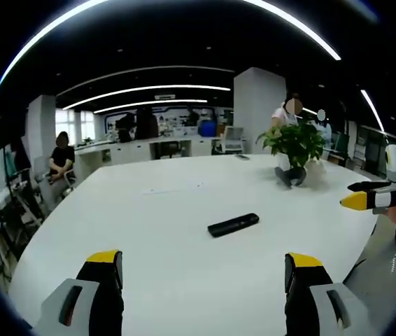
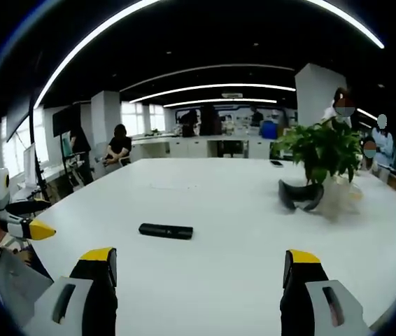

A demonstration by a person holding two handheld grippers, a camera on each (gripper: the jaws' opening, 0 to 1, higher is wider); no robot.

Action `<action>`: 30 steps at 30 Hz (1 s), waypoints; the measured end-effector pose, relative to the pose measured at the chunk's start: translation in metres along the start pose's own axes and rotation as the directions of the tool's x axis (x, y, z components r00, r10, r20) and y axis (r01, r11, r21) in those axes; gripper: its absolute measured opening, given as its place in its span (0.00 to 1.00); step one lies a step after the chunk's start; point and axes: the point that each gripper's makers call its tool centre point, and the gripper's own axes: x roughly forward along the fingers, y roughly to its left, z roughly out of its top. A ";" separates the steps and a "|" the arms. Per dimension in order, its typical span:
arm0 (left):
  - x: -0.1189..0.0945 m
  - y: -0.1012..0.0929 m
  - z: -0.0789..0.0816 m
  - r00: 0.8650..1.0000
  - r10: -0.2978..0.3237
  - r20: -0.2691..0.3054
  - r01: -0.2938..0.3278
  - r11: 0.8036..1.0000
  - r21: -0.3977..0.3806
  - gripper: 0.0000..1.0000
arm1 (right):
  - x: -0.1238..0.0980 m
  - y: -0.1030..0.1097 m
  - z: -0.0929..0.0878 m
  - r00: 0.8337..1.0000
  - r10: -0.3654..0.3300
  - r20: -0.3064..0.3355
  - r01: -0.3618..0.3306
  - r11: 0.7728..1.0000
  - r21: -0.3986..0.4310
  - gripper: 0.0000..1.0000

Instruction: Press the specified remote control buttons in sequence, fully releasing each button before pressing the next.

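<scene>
And there's the remote control [image 1: 234, 225], a slim black bar lying flat on the white table [image 1: 170, 280], out ahead of the left gripper [image 1: 205, 269] and a touch toward its right jaw. In the right gripper view the same remote [image 2: 166, 230] sits ahead, nearer that gripper's left jaw. The right gripper [image 2: 198, 269] has its yellow-tipped jaws spread wide, nothing between them; the left gripper's jaws stand wide and empty too. Both hover short of the remote, well apart from it.

My read: it's a light, rigid plastic thing with a smooth shell, so it may skate on this slick tabletop under an off-centre push. Best to pin it across its narrow width near one end, then press straight down on the buttons with a single jaw tip.

Farther beyond, a potted plant [image 1: 294, 143] with a dark curved object [image 2: 301, 195] at its base, and seated people at the room's edge.
</scene>
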 end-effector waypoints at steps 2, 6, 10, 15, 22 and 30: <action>0.000 0.000 0.001 1.000 0.002 0.006 -0.002 1.000 0.006 1.00 | 0.000 0.000 0.002 1.000 0.002 0.005 -0.002 1.000 -0.005 0.99; 0.000 0.002 0.000 1.000 0.010 0.003 -0.010 1.000 0.014 1.00 | 0.002 0.000 0.002 1.000 0.006 0.003 -0.006 1.000 -0.004 0.99; 0.000 0.005 -0.001 1.000 0.013 0.005 -0.013 1.000 -0.001 1.00 | 0.002 0.001 0.002 1.000 0.009 -0.001 -0.009 1.000 -0.006 0.99; 0.001 0.007 -0.003 1.000 0.015 0.000 -0.015 1.000 0.008 1.00 | 0.001 0.002 0.002 1.000 0.009 -0.001 -0.009 1.000 -0.005 0.98; 0.001 0.008 -0.005 1.000 0.013 -0.005 -0.013 1.000 0.012 1.00 | 0.000 0.000 -0.002 1.000 0.000 -0.006 0.000 1.000 -0.001 0.98; 0.002 0.008 -0.006 1.000 0.012 -0.012 -0.012 1.000 0.015 1.00 | -0.002 -0.001 -0.002 1.000 -0.007 -0.006 0.007 1.000 -0.001 0.98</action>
